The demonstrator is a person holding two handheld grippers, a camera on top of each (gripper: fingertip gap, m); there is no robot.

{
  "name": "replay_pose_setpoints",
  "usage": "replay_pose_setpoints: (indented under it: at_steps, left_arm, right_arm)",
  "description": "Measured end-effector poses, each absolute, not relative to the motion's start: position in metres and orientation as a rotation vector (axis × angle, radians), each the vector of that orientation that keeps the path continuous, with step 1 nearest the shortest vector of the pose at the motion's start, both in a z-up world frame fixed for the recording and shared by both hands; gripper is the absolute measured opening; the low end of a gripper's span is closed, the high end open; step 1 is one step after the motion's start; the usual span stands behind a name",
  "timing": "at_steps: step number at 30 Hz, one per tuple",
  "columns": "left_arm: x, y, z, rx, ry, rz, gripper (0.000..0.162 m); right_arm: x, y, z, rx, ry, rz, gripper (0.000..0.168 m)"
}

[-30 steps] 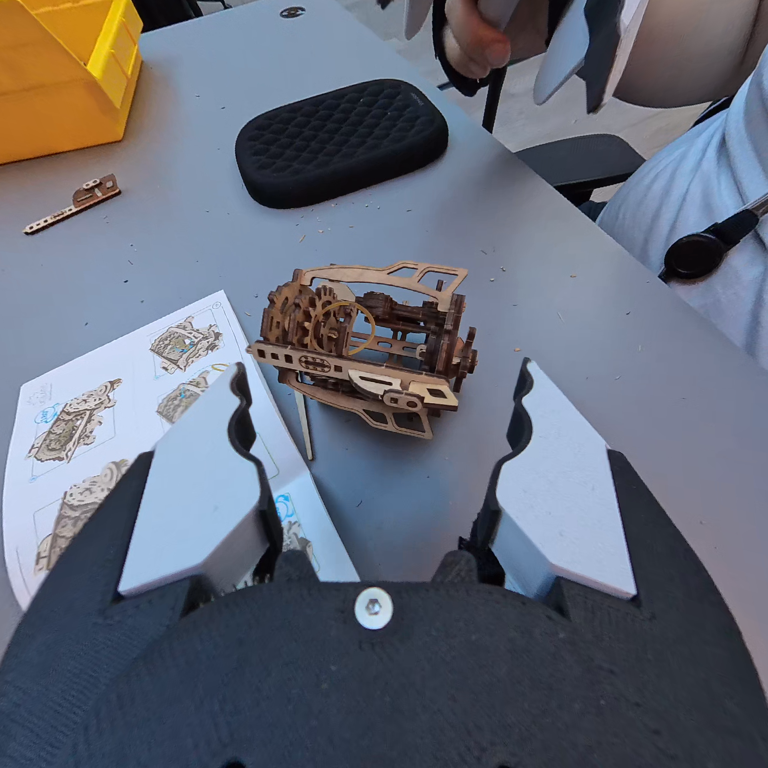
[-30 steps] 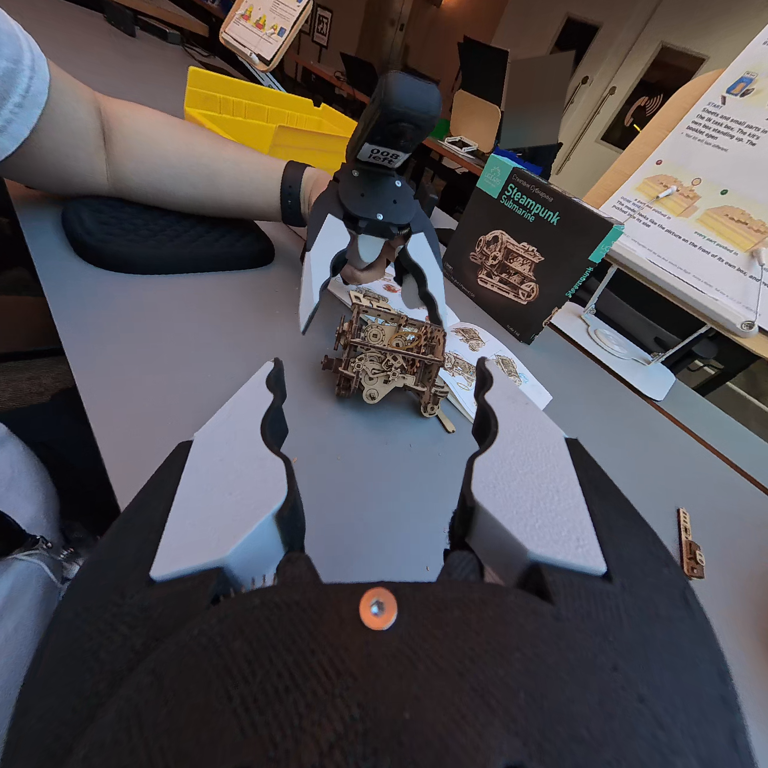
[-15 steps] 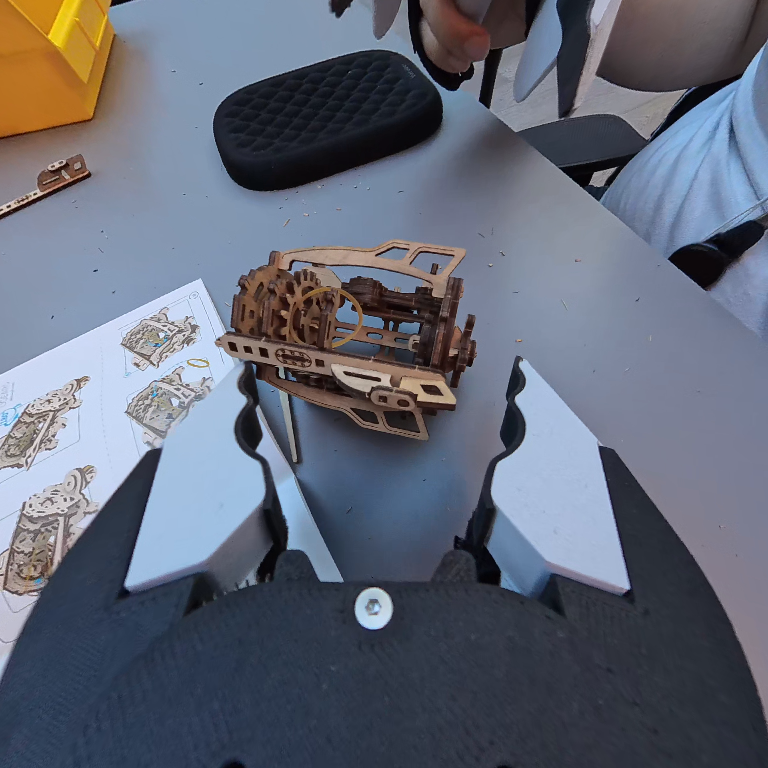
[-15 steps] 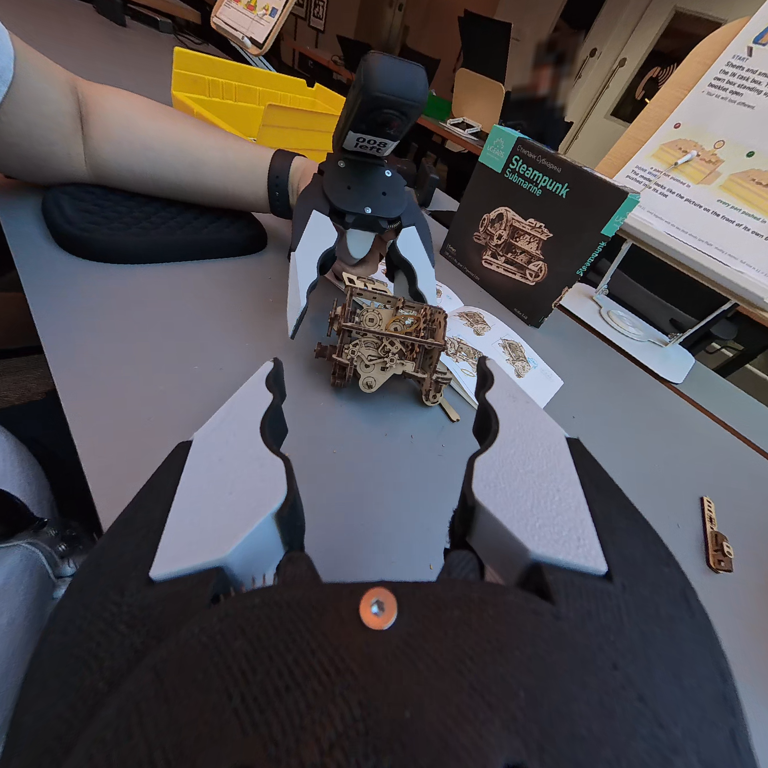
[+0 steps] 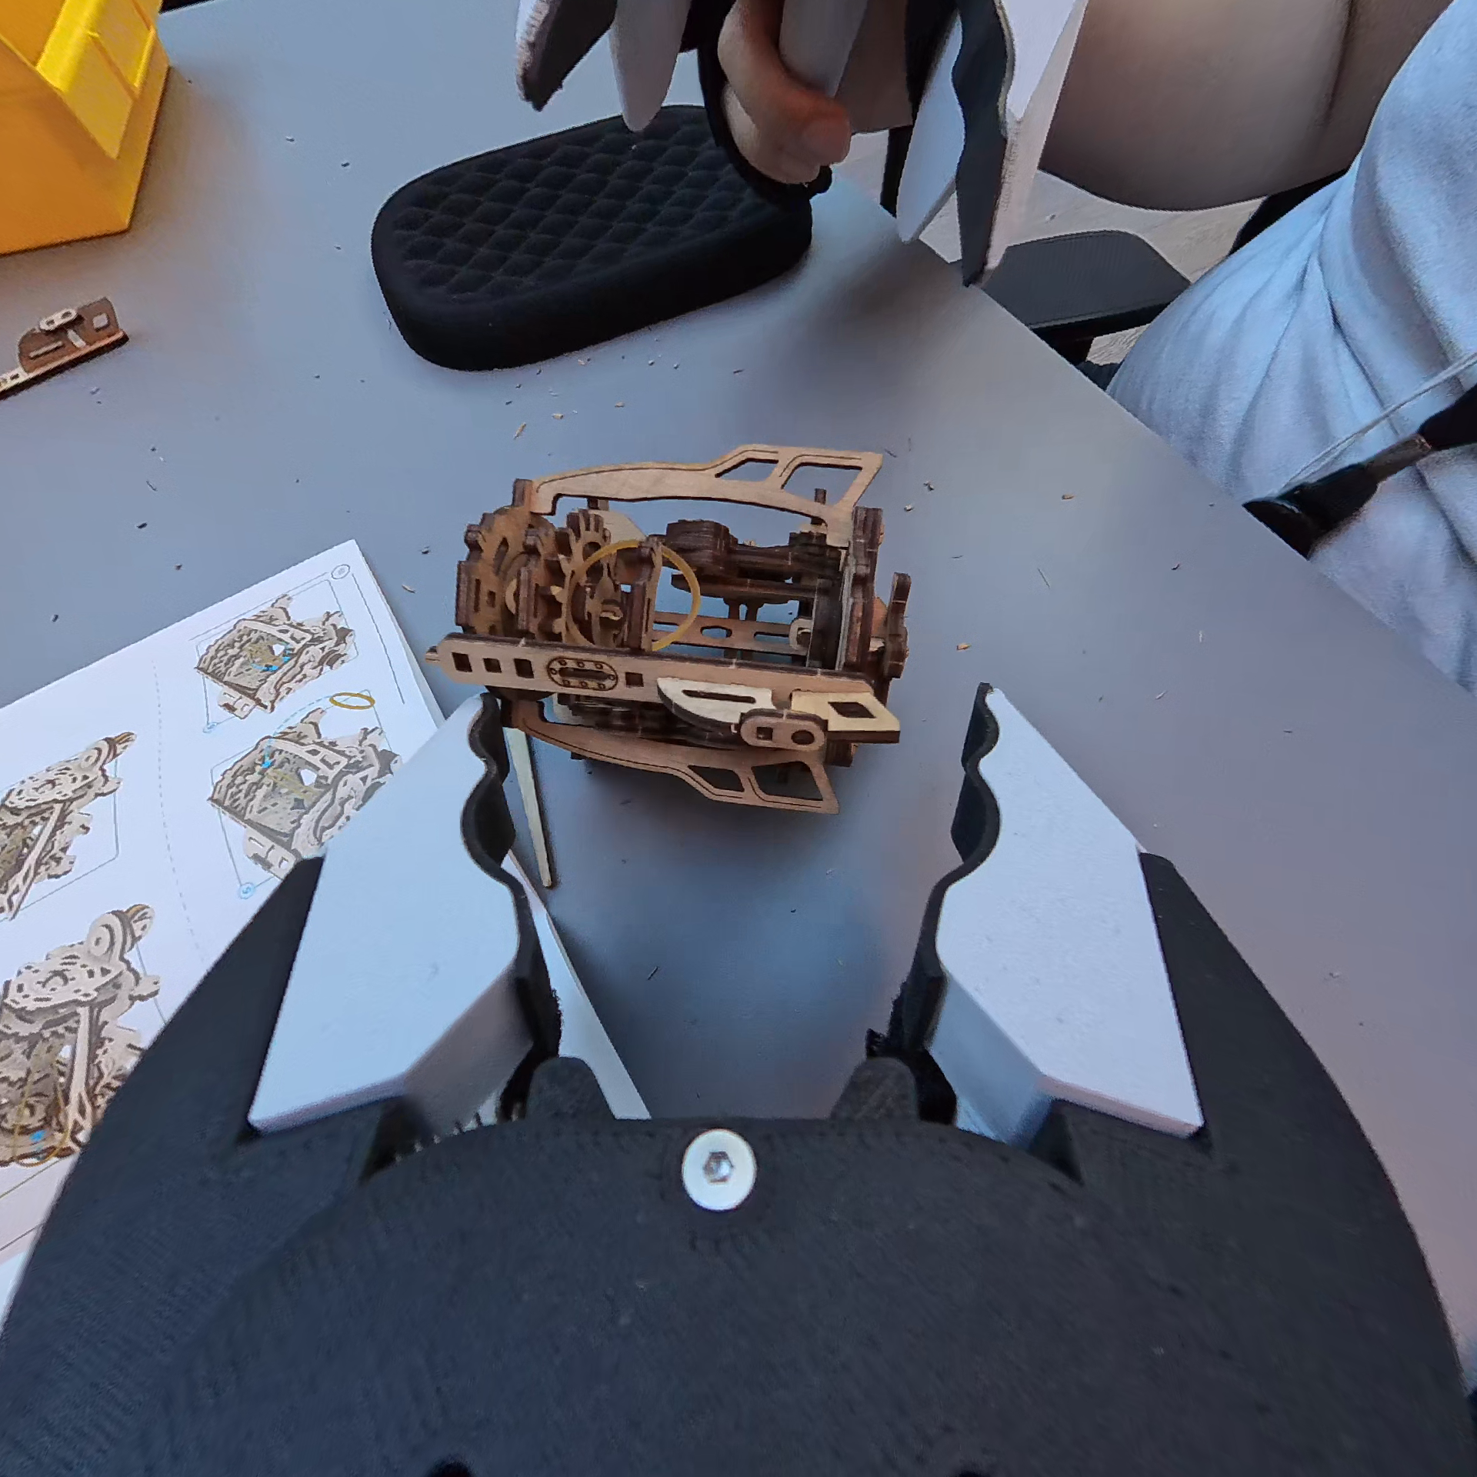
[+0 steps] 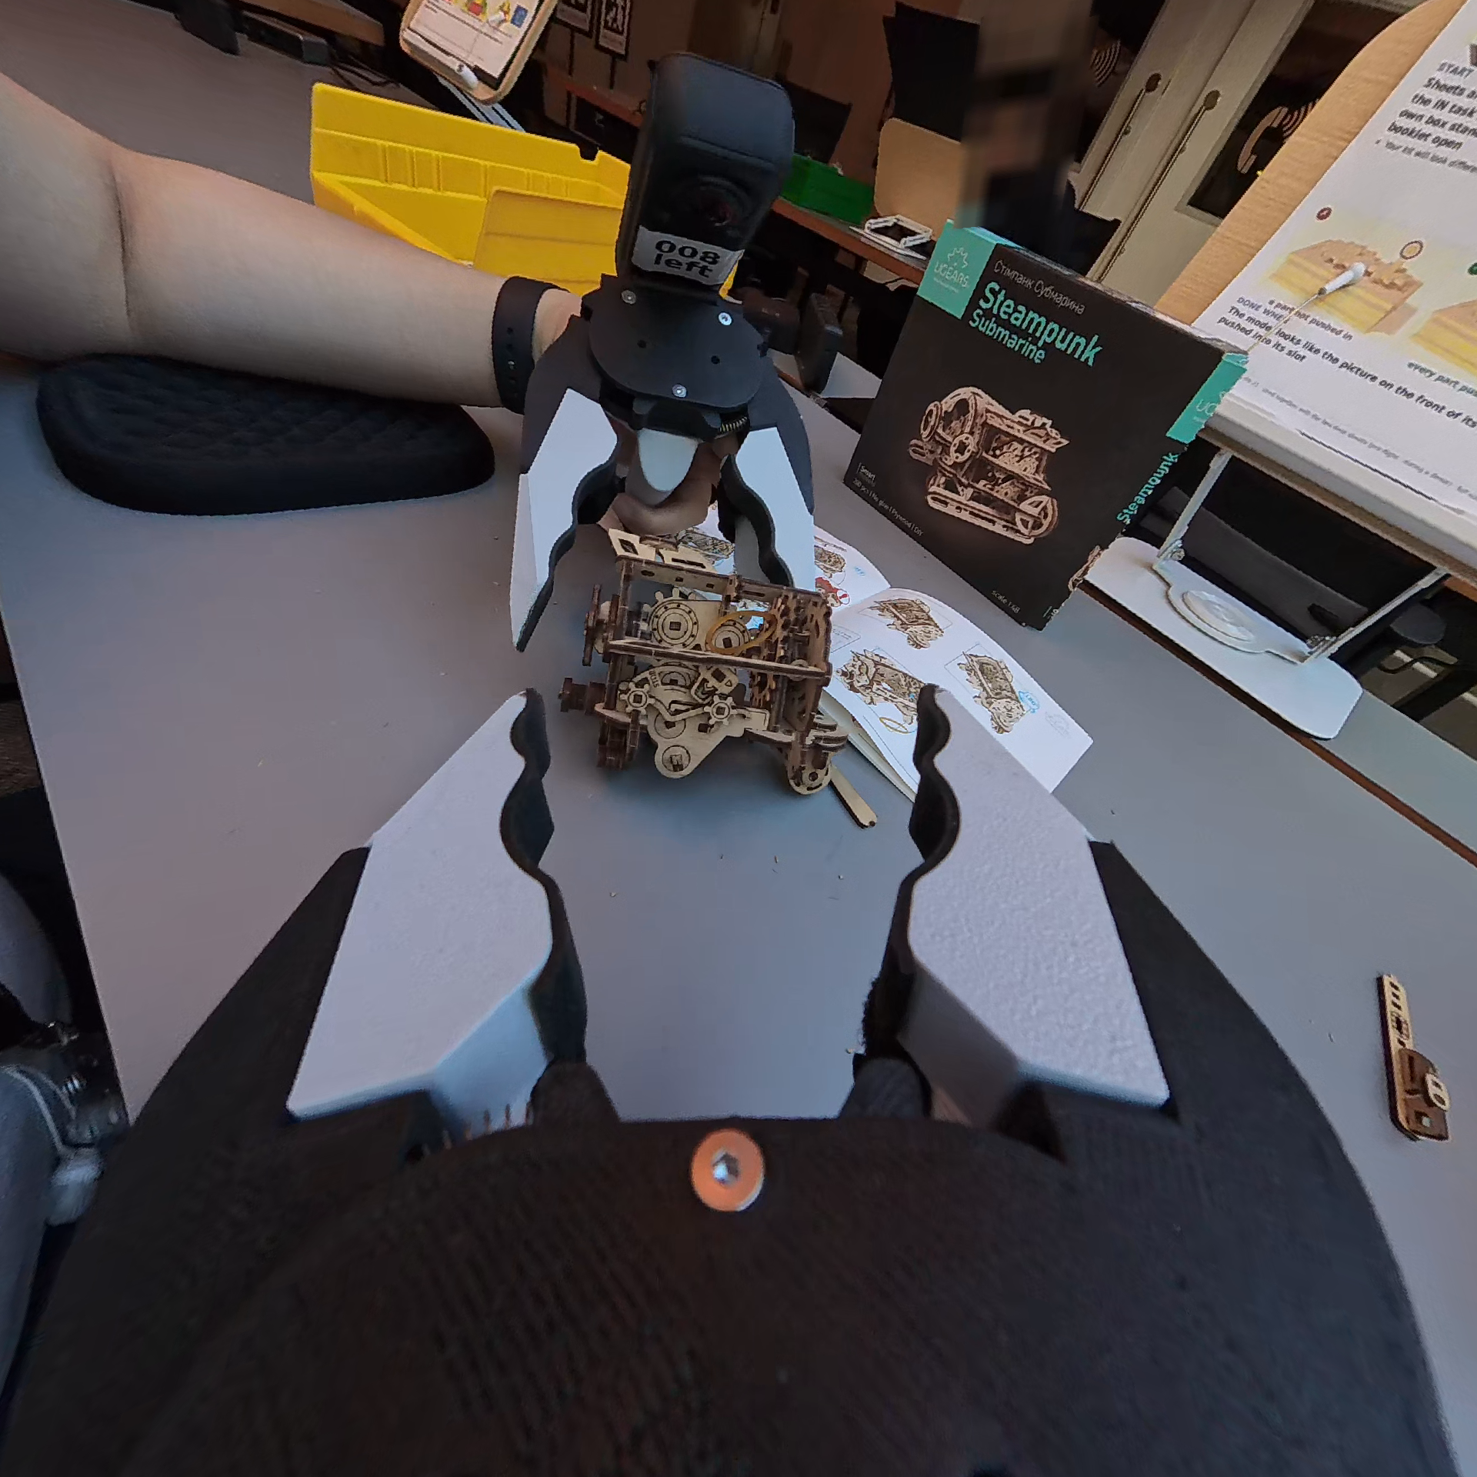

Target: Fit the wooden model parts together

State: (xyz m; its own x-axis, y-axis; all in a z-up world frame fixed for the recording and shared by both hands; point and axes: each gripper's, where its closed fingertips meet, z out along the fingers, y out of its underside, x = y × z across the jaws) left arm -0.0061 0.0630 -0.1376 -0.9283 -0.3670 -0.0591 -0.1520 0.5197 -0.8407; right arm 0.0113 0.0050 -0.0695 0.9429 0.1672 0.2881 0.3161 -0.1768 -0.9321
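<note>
A partly built wooden gear model (image 5: pixel 679 631) stands on the grey table (image 5: pixel 1119 639), with a yellow rubber band inside it. It also shows in the right wrist view (image 6: pixel 703 687). My left gripper (image 5: pixel 731 703) is open and empty, its tips just short of the model. My right gripper (image 6: pixel 723 703) is open and empty, facing the model from the opposite side. Each gripper shows in the other's view: the left one (image 6: pixel 663 599) and the right one (image 5: pixel 799 160). A thin wooden stick (image 5: pixel 531 807) lies by the model. A loose wooden part (image 6: pixel 1411 1063) lies to the right.
An open instruction booklet (image 5: pixel 160 759) lies left of the model. A black padded rest (image 5: pixel 583 240) and a yellow bin (image 5: pixel 64 120) are farther off. The model's black box (image 6: pixel 1031 447) stands behind the booklet. A person's forearm (image 6: pixel 240 296) crosses the table. Across from one pair of fingers to the other is roughly 10 cm.
Both grippers have moved closer to the model from opposite sides. Both stay open. The model has not moved.
</note>
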Motion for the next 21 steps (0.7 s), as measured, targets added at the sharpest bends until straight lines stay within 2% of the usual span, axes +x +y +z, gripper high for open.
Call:
replay_pose_setpoints:
  at_steps: [7,15,21]
  left_arm:
    - [-0.007,0.064,-0.136,-0.435,2.538,-1.324,0.112]
    - [-0.011,0.068,-0.126,-0.424,2.54,-1.349,0.1]
    - [-0.008,0.065,-0.128,-0.45,2.536,-1.347,0.102]
  right_arm:
    - [0.006,0.007,-0.073,-1.769,-0.384,-0.131,0.091]
    - [-0.002,0.022,-0.086,-1.806,-0.405,-0.082,0.091]
    - [-0.02,0.026,-0.092,-1.93,-0.582,-0.043,0.089]
